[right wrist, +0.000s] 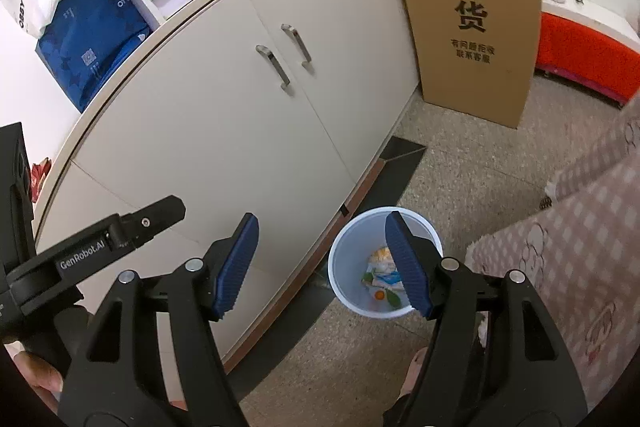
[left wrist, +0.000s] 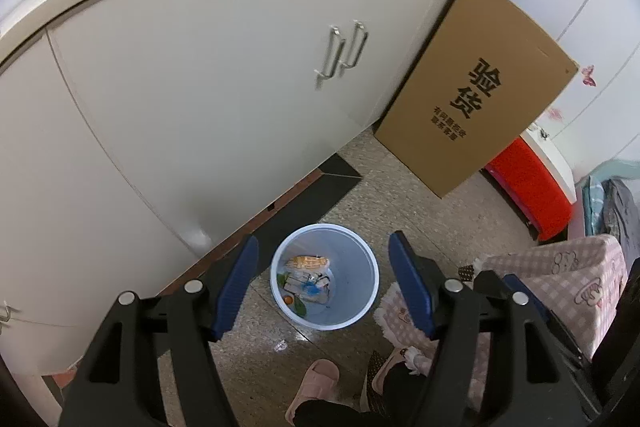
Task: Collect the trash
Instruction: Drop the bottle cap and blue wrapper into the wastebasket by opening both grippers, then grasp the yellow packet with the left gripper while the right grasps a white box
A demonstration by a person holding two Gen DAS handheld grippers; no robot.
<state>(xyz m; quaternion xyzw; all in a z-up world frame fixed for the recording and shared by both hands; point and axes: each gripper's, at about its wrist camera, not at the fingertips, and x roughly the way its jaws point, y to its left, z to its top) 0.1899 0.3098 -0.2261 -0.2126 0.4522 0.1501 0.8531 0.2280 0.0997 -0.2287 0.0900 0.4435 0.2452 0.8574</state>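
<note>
A pale blue trash bin (left wrist: pixel 344 315) stands on the speckled floor by the cabinet base; it also shows in the right wrist view (right wrist: pixel 348 267). Inside lie trash pieces (left wrist: pixel 306 279): an orange-white wrapper, a clear blue packet, a small orange bit and green scraps, also seen in the right wrist view (right wrist: pixel 382 277). My left gripper (left wrist: pixel 323 291) is open and empty, high above the bin. My right gripper (right wrist: pixel 322 267) is open and empty, above and left of the bin. The left gripper's black body (right wrist: pixel 100 243) shows at the left of the right wrist view.
A cream cabinet (left wrist: pixel 200 107) with two metal handles (left wrist: pixel 344 51) stands behind the bin. A tall cardboard box (left wrist: pixel 476 83) leans at its right end. A red cloth-covered piece (left wrist: pixel 532 187) is beyond. The person's pink checked clothing (left wrist: pixel 560 291) and slipper (left wrist: pixel 316 383) are close right.
</note>
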